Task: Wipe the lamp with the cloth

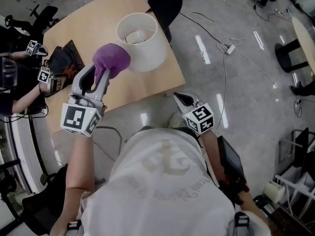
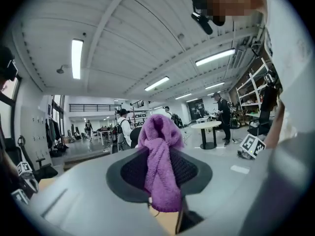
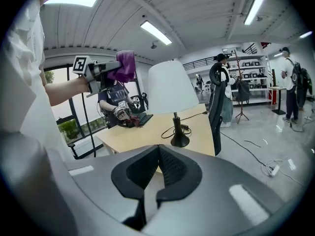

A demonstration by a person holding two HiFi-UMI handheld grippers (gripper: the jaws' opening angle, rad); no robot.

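A white lamp shade stands on the light wooden table; the right gripper view shows the whole lamp with its black stem and base. My left gripper is raised above the table's near part, left of the shade, shut on a bunched purple cloth. The cloth hangs between its dark pads in the left gripper view. My right gripper sits low beyond the table's near right corner, jaws shut with nothing between them.
Another person with marker-cube grippers works at the table's left end over dark things. A black chair stands by the table. Cables trail across the glossy floor; chairs and a shelf stand right.
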